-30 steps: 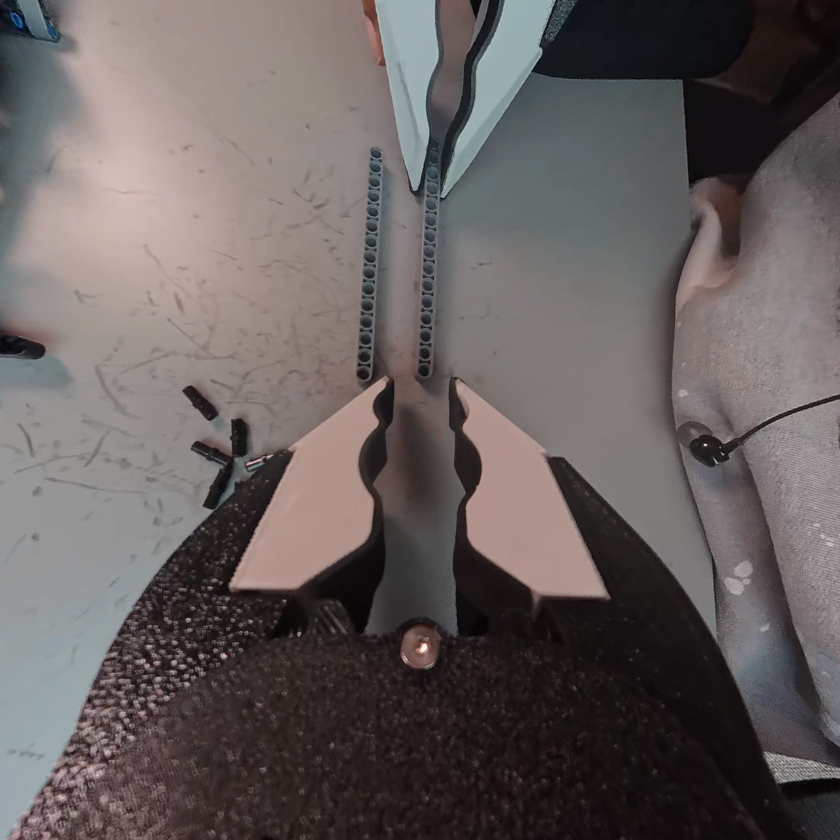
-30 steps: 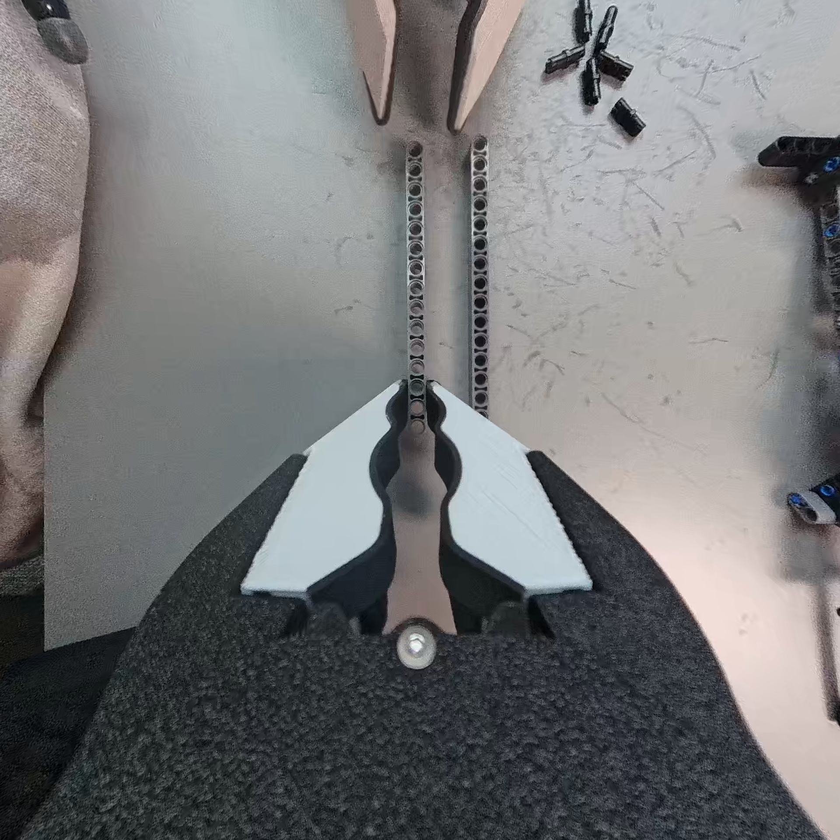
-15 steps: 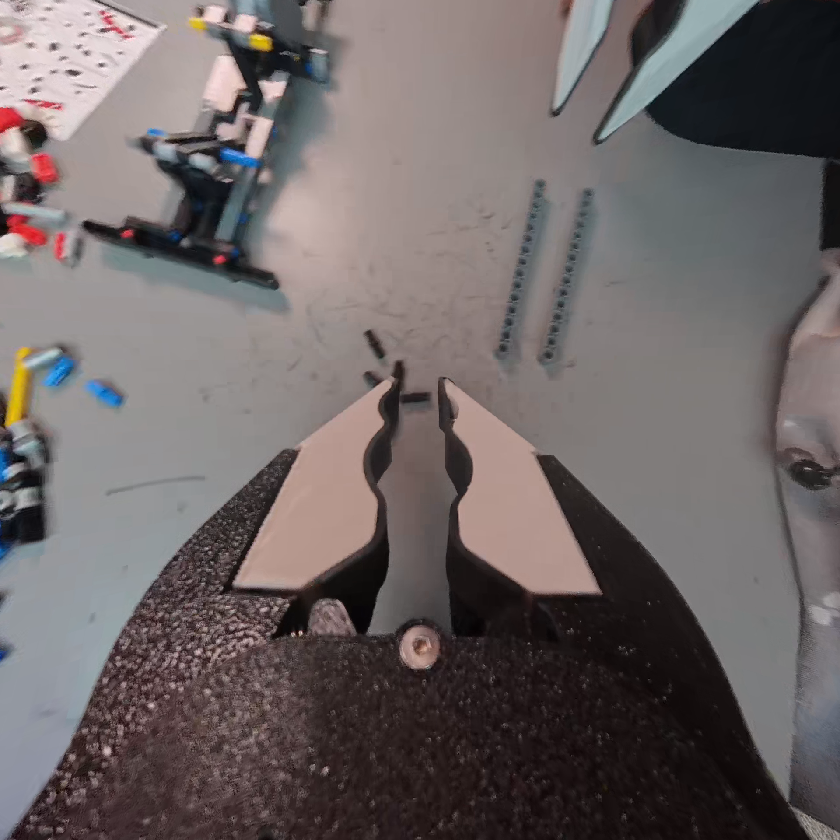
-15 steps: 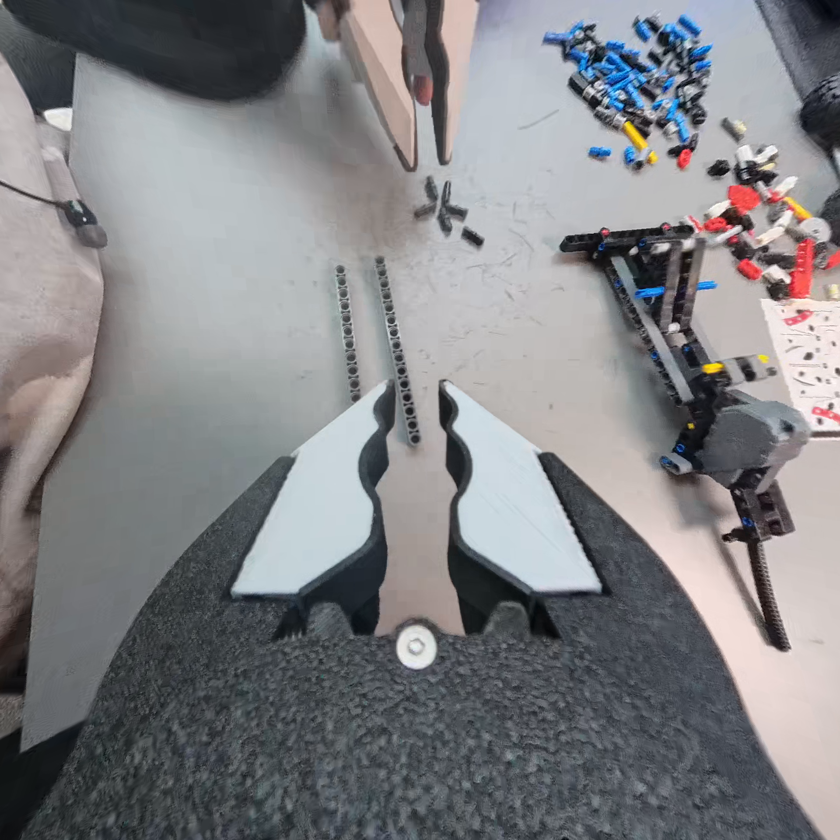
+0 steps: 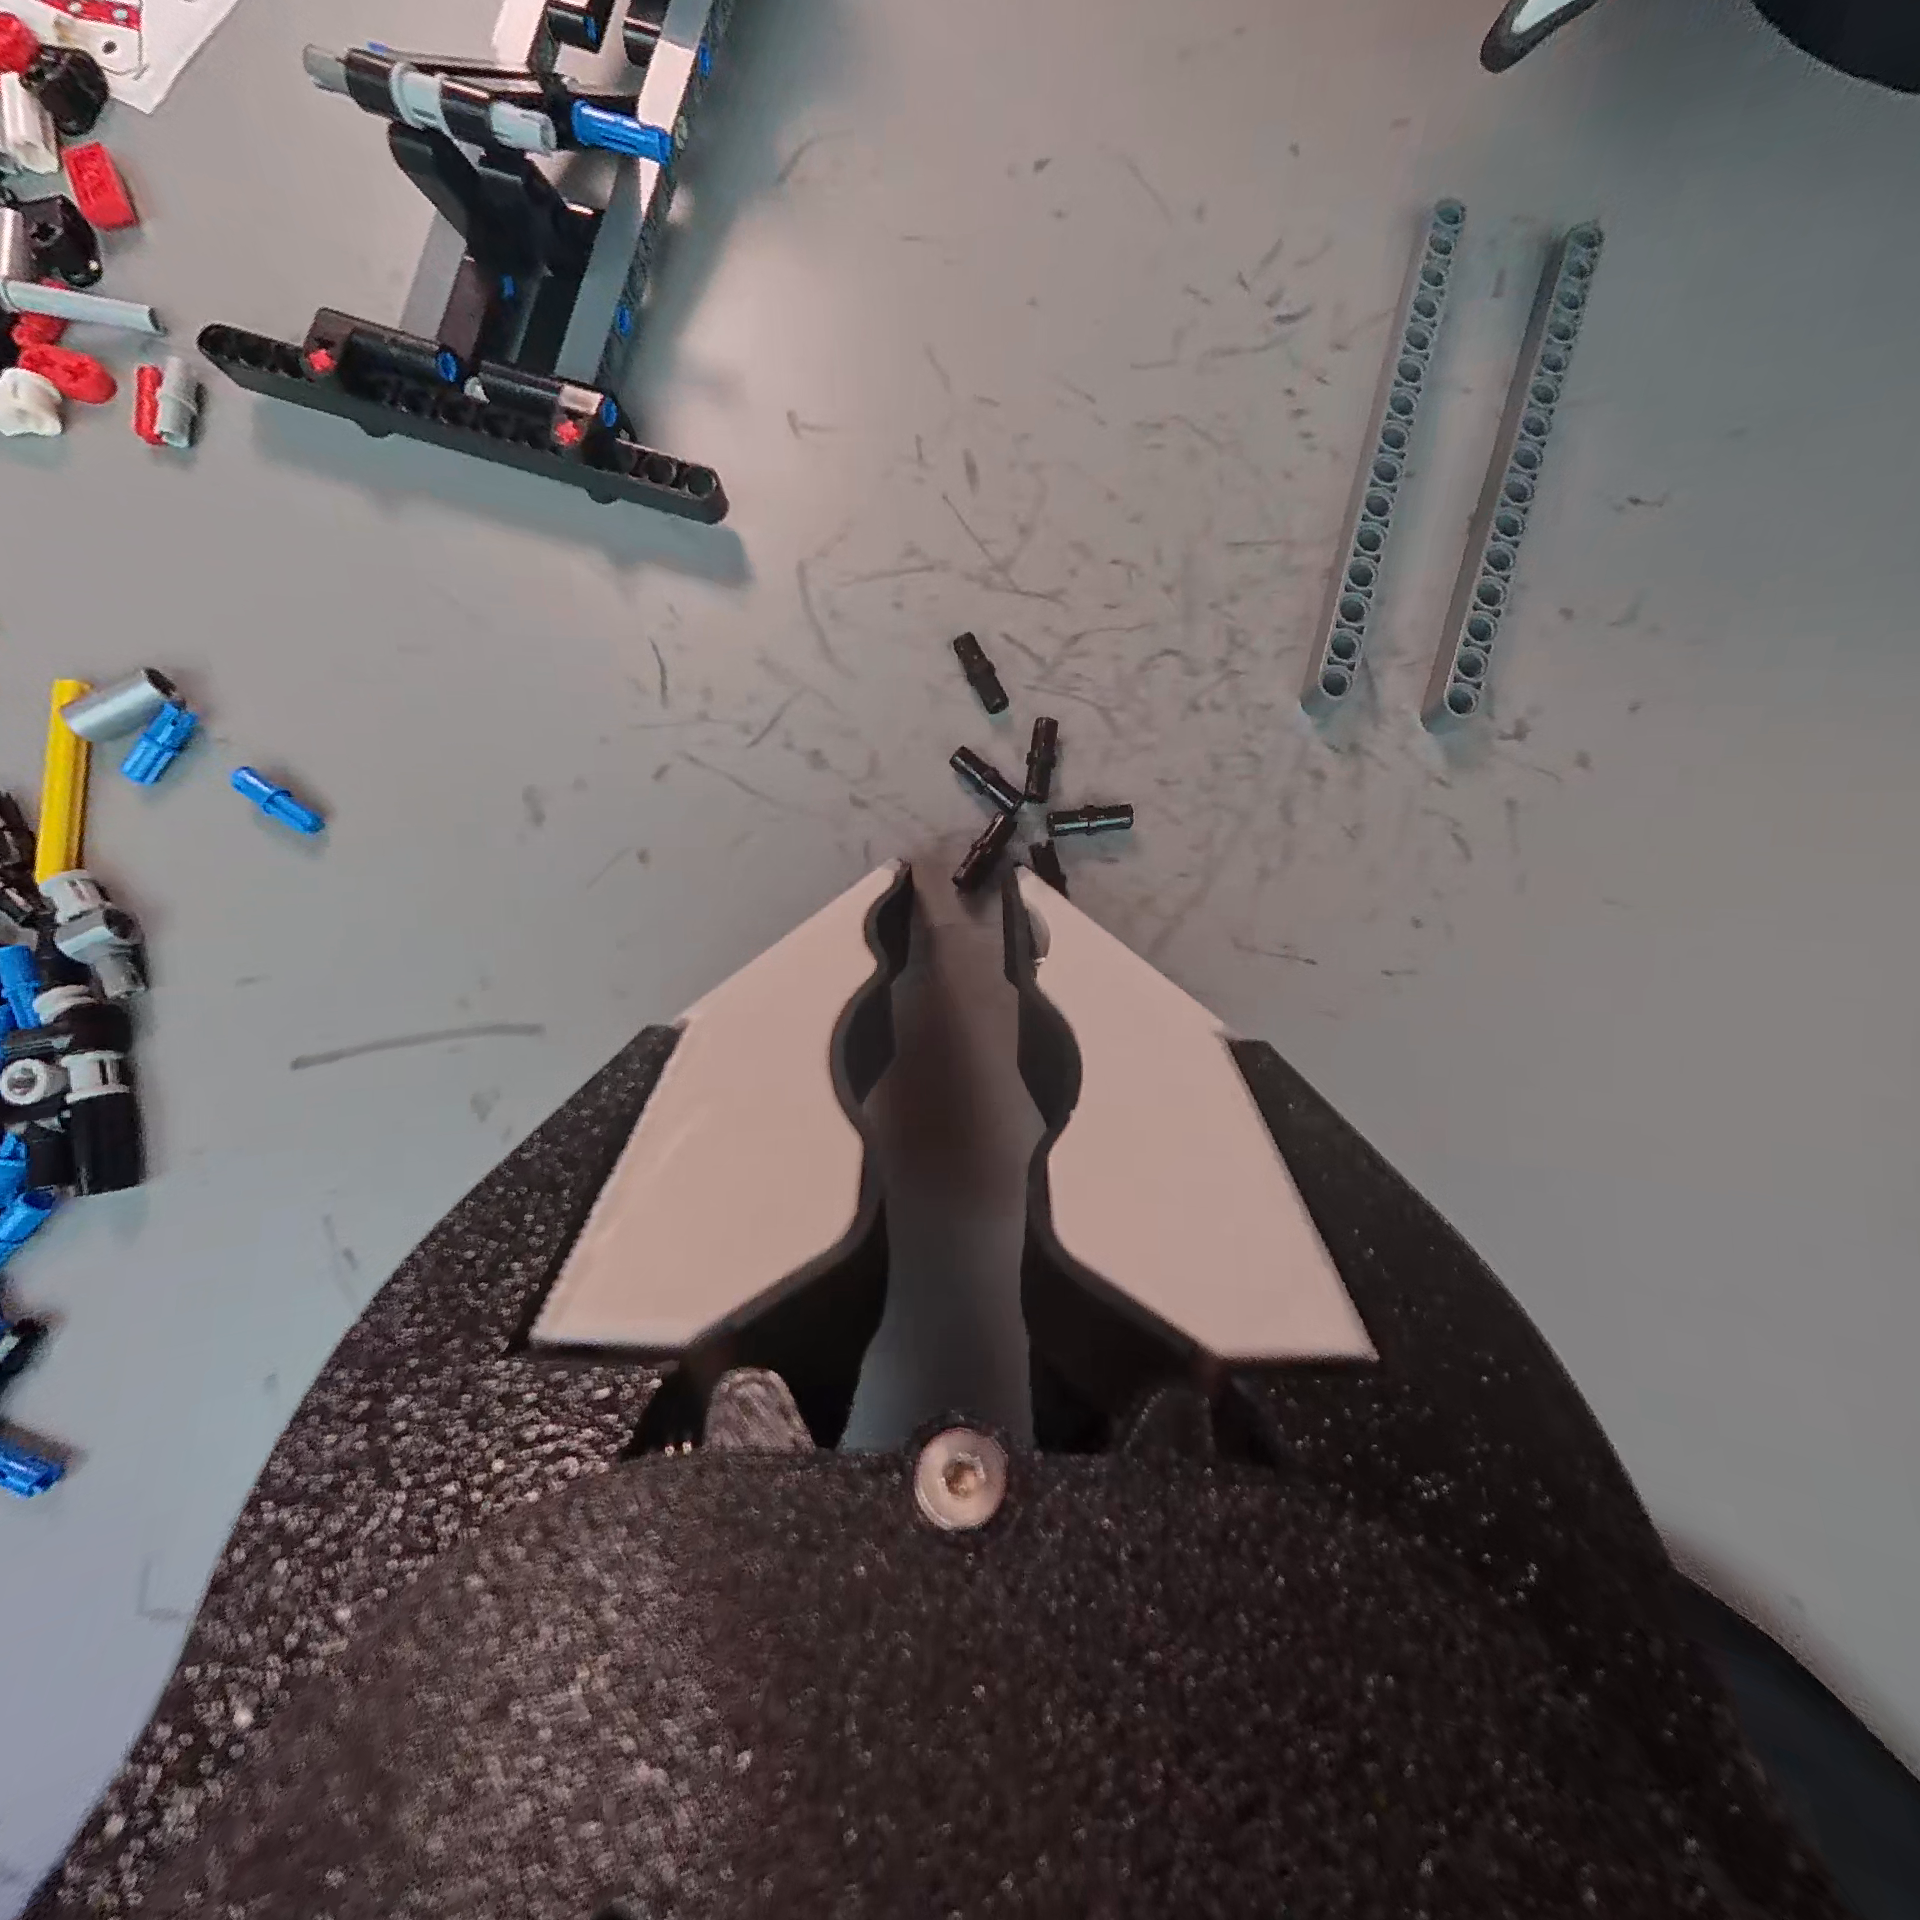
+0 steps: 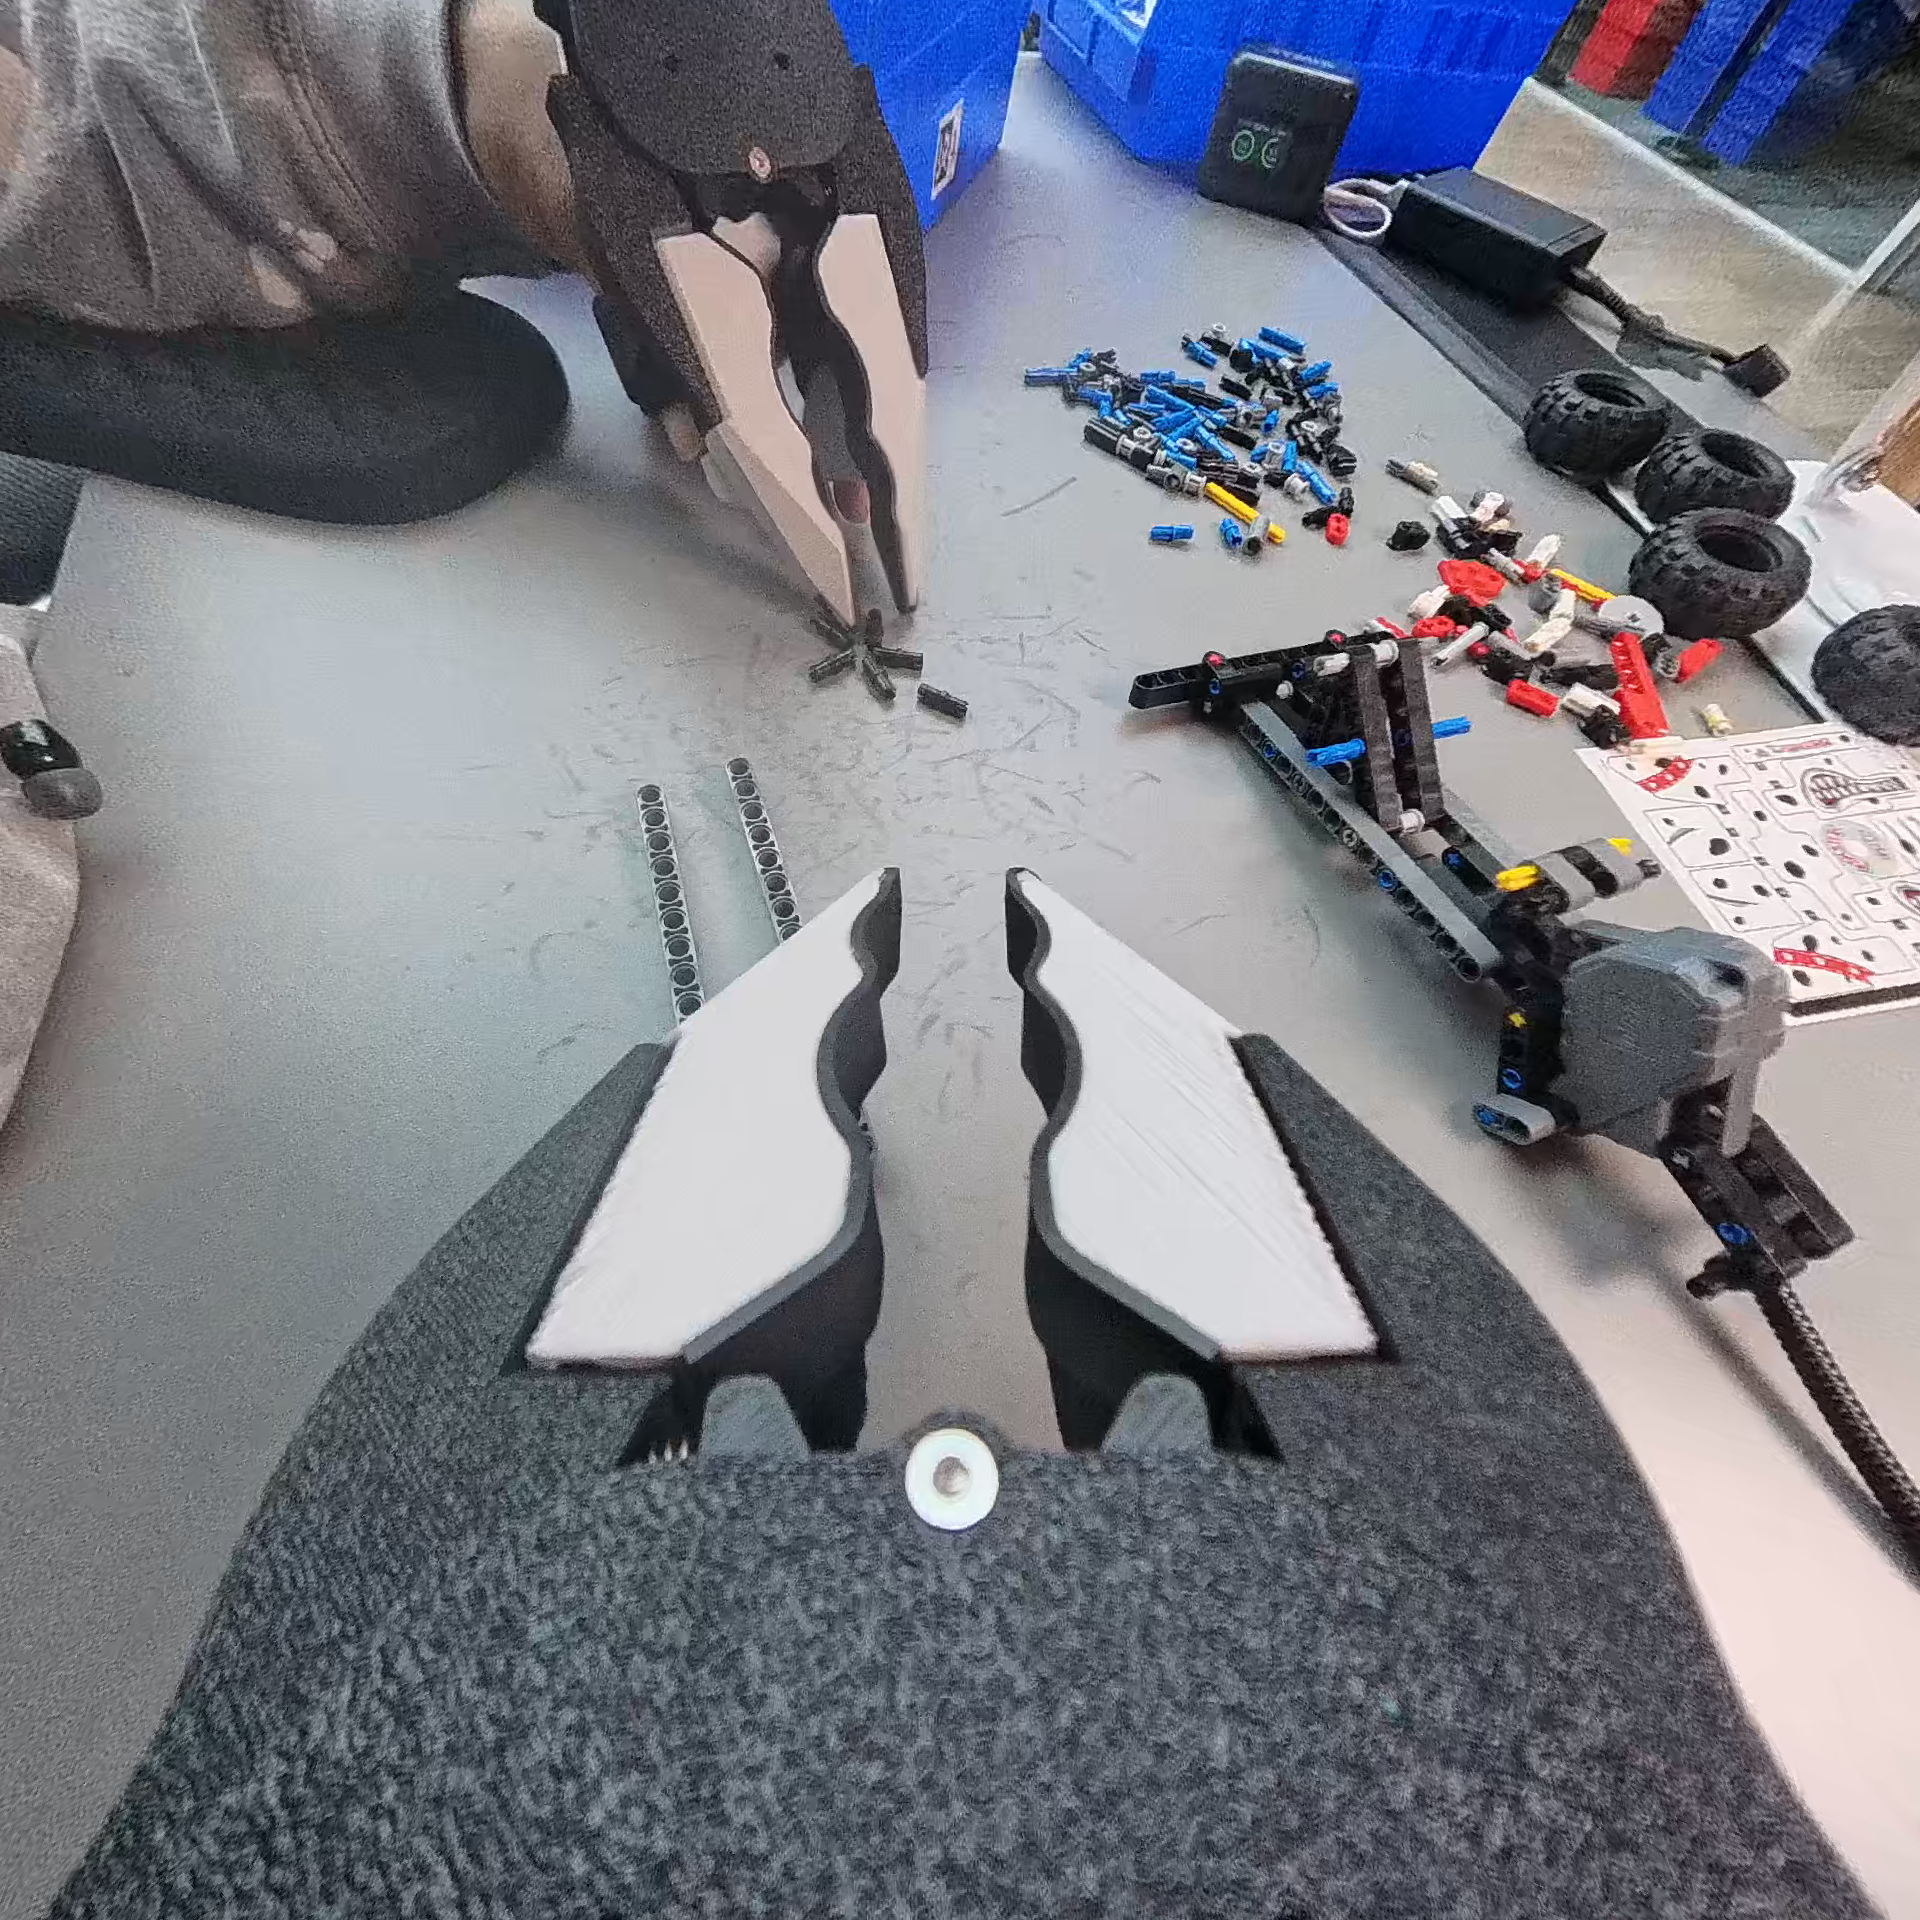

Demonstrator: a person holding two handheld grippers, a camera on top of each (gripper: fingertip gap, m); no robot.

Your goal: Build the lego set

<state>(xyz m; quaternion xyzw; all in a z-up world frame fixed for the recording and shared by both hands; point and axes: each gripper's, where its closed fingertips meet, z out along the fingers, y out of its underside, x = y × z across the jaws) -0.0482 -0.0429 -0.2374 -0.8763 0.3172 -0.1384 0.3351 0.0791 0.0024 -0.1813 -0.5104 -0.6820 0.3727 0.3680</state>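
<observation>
Two long grey holed beams (image 5: 1387, 468) (image 5: 1522, 478) lie side by side on the grey table, to the right of my left gripper. They also show in the right wrist view (image 6: 665, 894) (image 6: 764, 852), partly hidden behind my right gripper's left finger. Several small black pins (image 5: 1023, 800) lie in a loose cluster. My left gripper (image 5: 958, 878) is open with its tips down at the near edge of the cluster, one pin lying just ahead of the gap. In the right wrist view it (image 6: 873, 603) touches the table at the pins (image 6: 873, 660). My right gripper (image 6: 951, 883) is open and empty, held above the table.
A partly built black and grey chassis (image 6: 1455, 862) (image 5: 488, 312) lies nearby. A pile of blue and black small parts (image 6: 1195, 426), red and white parts (image 6: 1538, 623), black tyres (image 6: 1704, 520), a sticker sheet (image 6: 1787, 852) and blue bins (image 6: 935, 83) sit farther off. A person's sleeve (image 6: 208, 208) is at the left. The left gripper's tips are roughly 15 cm from the right gripper's.
My right gripper let go of the beam's end, opened and lifted back. My left gripper left the beams and moved over to the black pins, tips down to the table.
</observation>
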